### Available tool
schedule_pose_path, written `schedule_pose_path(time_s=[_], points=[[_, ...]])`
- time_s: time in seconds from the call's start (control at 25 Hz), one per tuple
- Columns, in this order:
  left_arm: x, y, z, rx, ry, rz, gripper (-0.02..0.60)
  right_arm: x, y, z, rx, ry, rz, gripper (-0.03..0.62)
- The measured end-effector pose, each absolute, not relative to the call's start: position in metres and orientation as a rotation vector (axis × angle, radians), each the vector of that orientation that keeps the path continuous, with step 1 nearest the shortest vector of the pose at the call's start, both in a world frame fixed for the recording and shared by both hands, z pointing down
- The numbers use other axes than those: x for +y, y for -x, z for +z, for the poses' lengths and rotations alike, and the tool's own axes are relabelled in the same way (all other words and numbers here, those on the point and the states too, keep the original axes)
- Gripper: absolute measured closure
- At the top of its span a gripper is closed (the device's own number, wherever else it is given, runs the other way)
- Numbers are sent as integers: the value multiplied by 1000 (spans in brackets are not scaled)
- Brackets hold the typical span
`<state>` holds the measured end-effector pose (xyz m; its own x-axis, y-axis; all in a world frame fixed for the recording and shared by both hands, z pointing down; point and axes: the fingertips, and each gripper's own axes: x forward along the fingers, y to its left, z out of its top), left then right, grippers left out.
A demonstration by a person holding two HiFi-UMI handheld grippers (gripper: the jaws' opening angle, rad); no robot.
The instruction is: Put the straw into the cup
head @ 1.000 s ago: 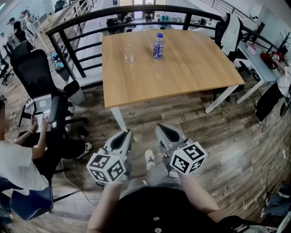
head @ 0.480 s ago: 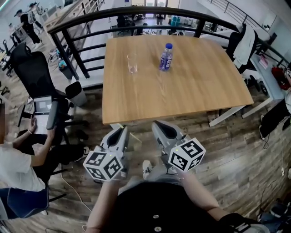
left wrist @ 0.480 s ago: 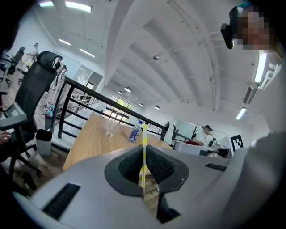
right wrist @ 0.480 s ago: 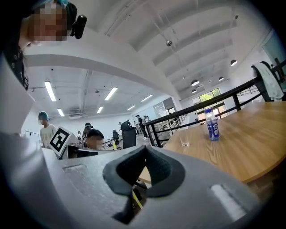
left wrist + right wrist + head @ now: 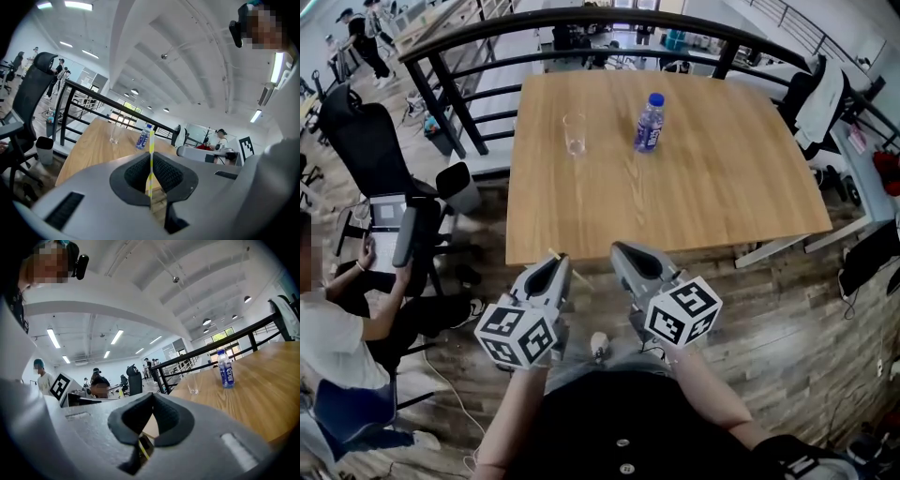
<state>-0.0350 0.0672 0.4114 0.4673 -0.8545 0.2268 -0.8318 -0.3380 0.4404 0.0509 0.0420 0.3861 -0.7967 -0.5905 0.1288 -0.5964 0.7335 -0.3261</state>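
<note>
Ahead of my left gripper stands a wooden table, with a black railing beyond it. A wood-plank floor lies beneath, and an office chair stands to its left.

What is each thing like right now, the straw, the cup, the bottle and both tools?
Straw: standing upright, pinched in the left tool.
Cup: upright on the table, looks empty, no straw inside.
Bottle: upright on the table beside the cup, cap on.
Left tool: shut on the straw.
Right tool: shut, holding nothing.
</note>
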Motion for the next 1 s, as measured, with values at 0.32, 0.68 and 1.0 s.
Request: schedule_pose_path(time_s=[0.32, 0.68, 1.0], points=[[42, 36, 418, -1381, -2202, -38, 551, 21, -59, 394, -2888, -1038, 618, 595], [-20, 38, 419, -1334, -2226, -49, 551, -34, -57, 396, -2873, -1079, 609, 595], [-111, 71, 412, -1316, -2241, -93, 551, -119, -25, 395, -2865, -1063, 590, 595]])
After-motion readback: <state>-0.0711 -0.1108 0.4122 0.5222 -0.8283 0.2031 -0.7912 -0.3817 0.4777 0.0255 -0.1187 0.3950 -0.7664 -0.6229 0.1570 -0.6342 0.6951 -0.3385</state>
